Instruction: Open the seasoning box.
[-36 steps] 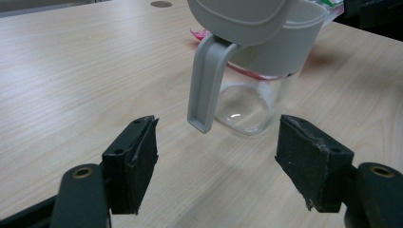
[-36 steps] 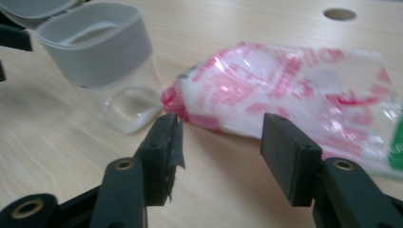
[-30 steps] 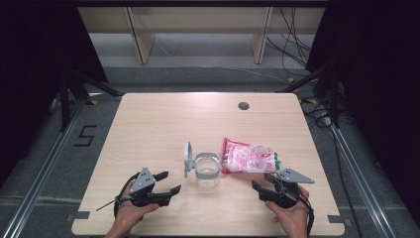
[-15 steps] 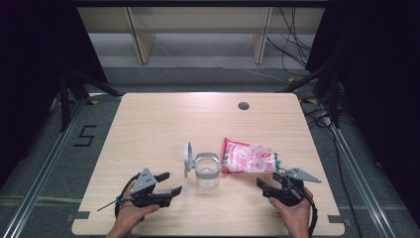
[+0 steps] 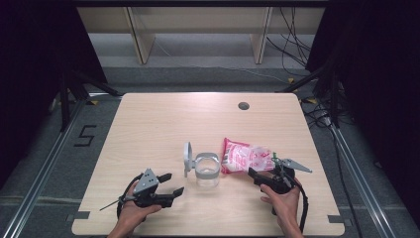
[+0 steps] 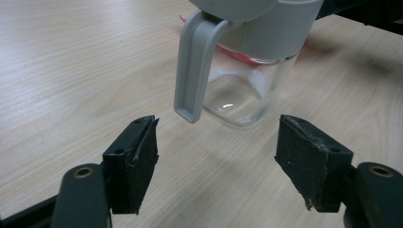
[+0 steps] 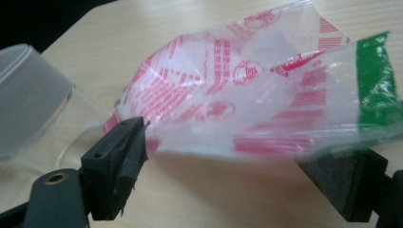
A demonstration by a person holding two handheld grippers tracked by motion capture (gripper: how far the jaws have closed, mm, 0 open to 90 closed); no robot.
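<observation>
Jar (image 5: 207, 170) and bag (image 5: 246, 157) crowd the tabletop's (image 5: 163, 119) near middle, touching; its far half and left side lie open for passage.

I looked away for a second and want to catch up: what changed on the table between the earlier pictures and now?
The right tongs moved in toward the near edge of the pink-printed plastic bag, and their jaws have just been opening; the bag's edge now lies between them, not pinched. The left tongs stayed put, open, short of the clear jar with its grey lid. Jar and bag have not shifted.
</observation>
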